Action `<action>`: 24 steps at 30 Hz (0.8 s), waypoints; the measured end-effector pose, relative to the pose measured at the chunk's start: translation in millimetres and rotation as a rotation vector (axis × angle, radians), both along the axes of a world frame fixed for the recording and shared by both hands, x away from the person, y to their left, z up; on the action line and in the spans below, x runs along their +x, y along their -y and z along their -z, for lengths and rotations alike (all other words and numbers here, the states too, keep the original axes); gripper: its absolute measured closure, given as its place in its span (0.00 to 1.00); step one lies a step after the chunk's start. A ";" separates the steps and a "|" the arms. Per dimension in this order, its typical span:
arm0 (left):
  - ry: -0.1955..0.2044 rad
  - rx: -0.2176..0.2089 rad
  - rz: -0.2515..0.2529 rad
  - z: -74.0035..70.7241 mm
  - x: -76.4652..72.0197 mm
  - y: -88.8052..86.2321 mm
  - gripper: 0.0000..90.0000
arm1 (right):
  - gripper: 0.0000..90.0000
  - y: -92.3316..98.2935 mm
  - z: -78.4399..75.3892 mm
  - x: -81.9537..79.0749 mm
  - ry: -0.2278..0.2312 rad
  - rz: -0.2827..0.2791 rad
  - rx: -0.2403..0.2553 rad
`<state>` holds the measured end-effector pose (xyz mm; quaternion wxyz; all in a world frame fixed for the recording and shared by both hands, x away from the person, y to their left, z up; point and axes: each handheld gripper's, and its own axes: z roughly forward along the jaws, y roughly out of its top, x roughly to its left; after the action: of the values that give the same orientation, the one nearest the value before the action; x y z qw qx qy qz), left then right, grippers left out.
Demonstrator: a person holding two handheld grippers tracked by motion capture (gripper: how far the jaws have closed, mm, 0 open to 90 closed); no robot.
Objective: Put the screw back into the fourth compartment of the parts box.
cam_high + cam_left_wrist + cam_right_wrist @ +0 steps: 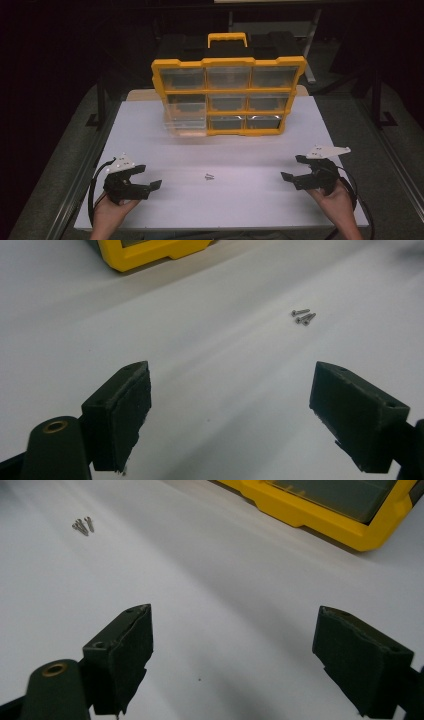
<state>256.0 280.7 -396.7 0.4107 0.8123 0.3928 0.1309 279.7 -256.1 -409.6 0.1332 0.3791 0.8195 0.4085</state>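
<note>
Place: lab/workshop bench, dark room
Signs: white table [150, 135] on metal frame; yellow parts organizer [227, 95] w/ clear drawers; loose screws [209, 176]

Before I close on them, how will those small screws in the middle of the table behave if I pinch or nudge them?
The screws look like thin metal lying flat on the smooth white table, so a nudge would likely roll or scatter them. They are small beside the wide jaw pads, so a pinch may slip. They lie in a tight cluster, so one may drag its neighbours.
</note>
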 end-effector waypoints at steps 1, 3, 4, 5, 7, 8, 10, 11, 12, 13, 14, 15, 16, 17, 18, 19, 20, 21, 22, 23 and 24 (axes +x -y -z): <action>-0.002 0.005 0.002 0.2 0.1 0.2 0.18 | 0.17 0.0 -0.1 0.3 0.003 -0.006 -0.001; -0.006 0.005 0.002 0.6 -0.1 1.5 0.18 | 0.17 -1.0 -0.4 0.2 -0.002 -0.009 0.000; -0.006 0.005 0.002 0.6 -0.1 1.5 0.18 | 0.17 -1.0 -0.4 0.2 -0.002 -0.009 0.000; -0.007 0.006 0.003 0.7 -0.1 1.6 0.18 | 0.17 -1.5 -0.5 0.1 -0.002 -0.011 -0.002; -0.010 0.005 0.002 1.2 0.0 1.9 0.18 | 0.17 -2.2 -0.4 0.2 -0.003 -0.015 0.002; -0.010 0.006 0.003 1.3 0.0 1.9 0.18 | 0.17 -2.7 -0.8 0.5 -0.002 -0.018 0.000; -0.009 0.016 0.009 1.3 0.1 1.4 0.18 | 0.17 -3.6 -1.3 0.9 -0.004 -0.025 -0.007; -0.009 0.016 0.009 1.2 0.0 1.2 0.18 | 0.17 -4.4 -1.7 1.0 -0.008 -0.025 -0.009; -0.008 0.011 0.007 1.3 0.0 1.2 0.18 | 0.17 -5.6 -2.1 1.2 -0.010 -0.023 -0.009; -0.008 0.011 0.007 1.3 0.0 1.2 0.18 | 0.17 -6.4 -2.5 1.3 -0.011 -0.024 -0.012; -0.009 0.009 0.009 1.3 0.1 0.3 0.18 | 0.17 -7.5 -2.8 1.7 -0.008 -0.023 -0.013; -0.009 0.009 0.009 1.3 0.1 0.3 0.18 | 0.17 -7.5 -2.8 1.7 -0.008 -0.023 -0.013; -0.012 0.013 0.015 1.1 0.4 -0.5 0.18 | 0.17 -8.7 -2.7 3.1 -0.010 -0.030 -0.019; -0.015 0.011 0.010 1.6 0.6 -0.2 0.18 | 0.17 -10.0 -2.9 5.1 -0.024 -0.037 -0.023; -0.015 0.017 0.010 1.9 0.9 -0.4 0.18 | 0.17 -12.1 -4.0 8.4 -0.043 -0.046 -0.020; -0.016 0.008 0.005 2.4 1.1 0.1 0.18 | 0.17 -13.2 -4.6 9.0 -0.046 -0.053 -0.025; -0.016 0.008 0.005 2.4 1.1 0.1 0.18 | 0.17 -13.2 -4.6 9.0 -0.046 -0.053 -0.025; -0.014 0.017 0.008 2.1 1.1 -0.3 0.18 | 0.17 -15.0 -5.8 9.5 -0.049 -0.057 -0.032; -0.014 0.021 0.008 1.9 1.0 -0.5 0.18 | 0.17 -16.8 -7.3 9.8 -0.054 -0.057 -0.037; -0.014 0.021 0.008 1.9 1.0 -0.4 0.18 | 0.18 -20.3 -10.3 10.9 -0.050 -0.069 -0.036; -0.014 0.021 0.008 1.9 1.0 -0.4 0.18 | 0.18 -20.3 -10.3 10.9 -0.050 -0.069 -0.036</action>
<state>256.9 281.1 -398.6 0.4000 0.8192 0.3907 0.1278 290.6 -235.8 -399.3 0.1055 0.3584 0.8423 0.3886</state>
